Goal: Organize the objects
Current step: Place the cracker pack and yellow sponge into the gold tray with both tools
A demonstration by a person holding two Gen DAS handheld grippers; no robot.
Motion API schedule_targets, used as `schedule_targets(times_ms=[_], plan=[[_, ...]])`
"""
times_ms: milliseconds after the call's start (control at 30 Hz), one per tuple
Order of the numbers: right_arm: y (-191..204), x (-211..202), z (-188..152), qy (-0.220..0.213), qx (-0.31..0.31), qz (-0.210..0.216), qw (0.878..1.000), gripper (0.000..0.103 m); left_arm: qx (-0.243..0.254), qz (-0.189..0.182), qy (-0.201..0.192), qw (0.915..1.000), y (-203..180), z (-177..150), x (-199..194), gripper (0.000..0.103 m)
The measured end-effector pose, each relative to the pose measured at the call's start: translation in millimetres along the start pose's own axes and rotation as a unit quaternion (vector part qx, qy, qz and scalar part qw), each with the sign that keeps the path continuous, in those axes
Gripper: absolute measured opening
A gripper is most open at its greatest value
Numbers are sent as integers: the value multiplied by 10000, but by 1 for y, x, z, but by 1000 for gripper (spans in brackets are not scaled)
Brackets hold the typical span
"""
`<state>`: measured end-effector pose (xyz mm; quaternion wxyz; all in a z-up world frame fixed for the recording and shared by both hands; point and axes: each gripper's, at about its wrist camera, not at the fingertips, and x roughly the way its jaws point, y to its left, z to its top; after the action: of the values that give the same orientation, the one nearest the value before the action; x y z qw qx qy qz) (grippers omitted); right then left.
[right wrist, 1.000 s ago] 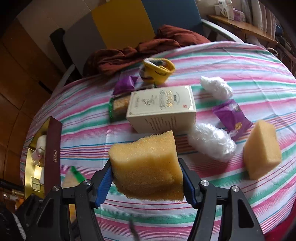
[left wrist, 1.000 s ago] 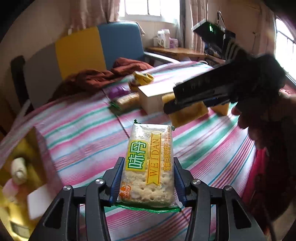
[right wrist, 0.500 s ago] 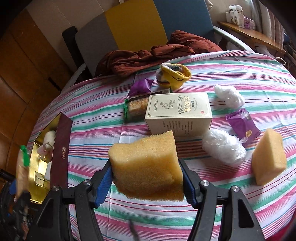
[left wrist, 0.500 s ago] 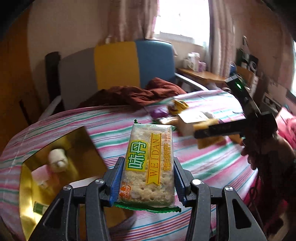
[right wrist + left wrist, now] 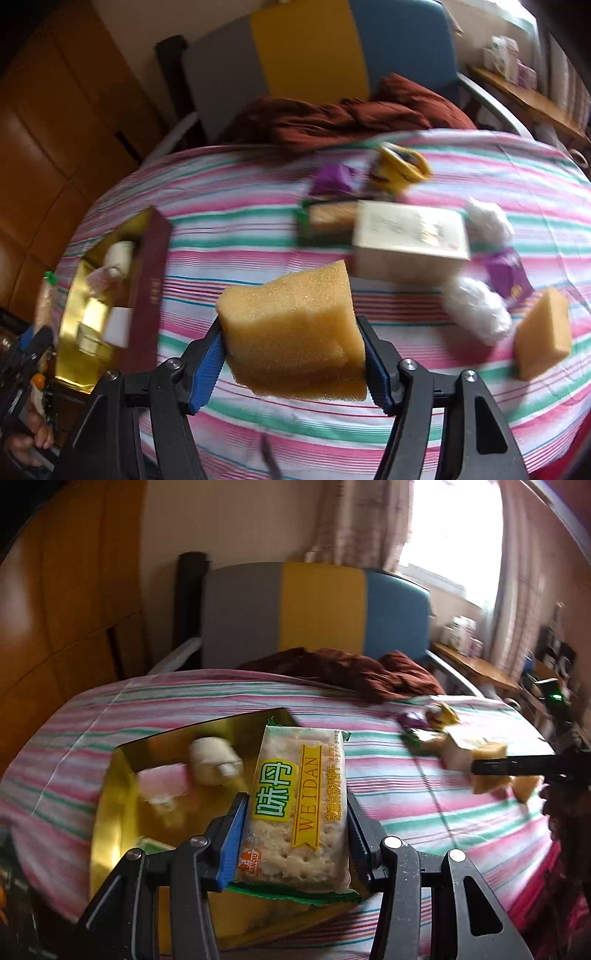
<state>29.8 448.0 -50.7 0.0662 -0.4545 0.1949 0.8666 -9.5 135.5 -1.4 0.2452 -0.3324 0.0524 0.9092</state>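
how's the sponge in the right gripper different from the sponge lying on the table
The held sponge is clamped off the cloth between the right gripper's pads; the loose sponge rests on the striped tablecloth, untouched. The held one looks bigger, though it is nearer the camera. Both are yellow porous foam blocks.

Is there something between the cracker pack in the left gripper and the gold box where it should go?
Nothing visible blocks it. The cracker pack, clamped in the left gripper, hangs in front of the open gold box. A white roll and pink packet lie inside.
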Motion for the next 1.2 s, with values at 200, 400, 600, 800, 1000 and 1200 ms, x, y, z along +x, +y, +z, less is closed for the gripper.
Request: schedule_targets(times_ms=[200,400,600,800,1000,1200], plan=[[71,1,1,-60,-542,480,9974,67,-509,493,-36,9975,55,-8,-12,50],[145,10,-8,22,-1121,1051,9881,67,-975,1068,114,9894,105,-27,-19,50],[205,32,-18,331,-1499,1589,9753,84,-1306,1137,384,9841,132,-44,-12,60],[236,47,-31,365,-1840,1419,9719,95,-1400,1121,363,9831,134,-45,-8,70],[238,35,-48,-255,-2247,599,9722,98,-1317,1445,222,9805,134,-40,-11,80],[246,4,-62,-1477,-2597,-363,9536,98,-1083,1580,-79,9814,124,-31,-21,89]])
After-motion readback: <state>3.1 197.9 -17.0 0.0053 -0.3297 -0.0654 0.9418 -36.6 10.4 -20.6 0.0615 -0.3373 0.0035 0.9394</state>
